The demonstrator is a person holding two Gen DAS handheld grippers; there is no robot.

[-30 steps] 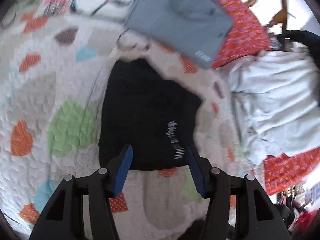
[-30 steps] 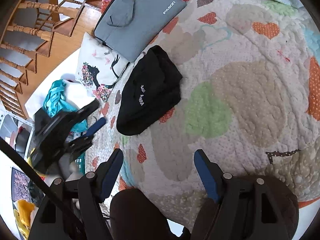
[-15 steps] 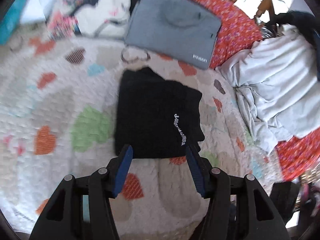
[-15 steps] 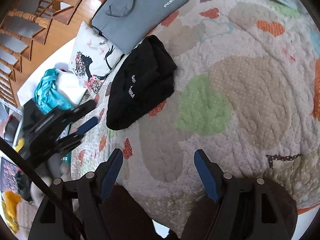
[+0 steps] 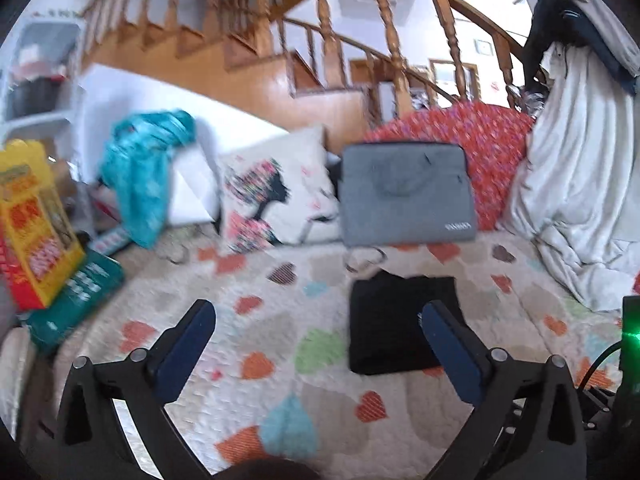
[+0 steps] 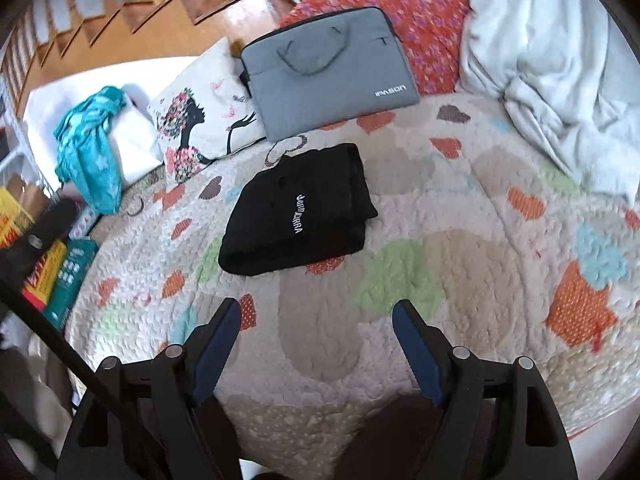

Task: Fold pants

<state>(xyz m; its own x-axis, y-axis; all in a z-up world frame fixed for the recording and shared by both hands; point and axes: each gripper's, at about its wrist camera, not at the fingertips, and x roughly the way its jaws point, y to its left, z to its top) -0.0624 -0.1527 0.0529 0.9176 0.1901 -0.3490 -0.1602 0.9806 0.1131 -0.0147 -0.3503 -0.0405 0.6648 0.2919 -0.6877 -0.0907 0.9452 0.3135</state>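
The pants [image 6: 298, 210] lie folded (a neat black square) ahead of both grippers, so the left gripper [image 5: 316, 320] is opening wide and the right gripper [image 6: 316, 316] is opening too, both holding nothing.

My black pants [image 6: 298, 210] lie folded into a flat packet, white lettering up, just below the grey laptop bag [image 6: 328, 70].

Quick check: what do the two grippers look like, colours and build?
Both match: left gripper and right gripper have black angular plastic frames with round silver screws and flat dark blue pads on the fingers. No sleeves visible.
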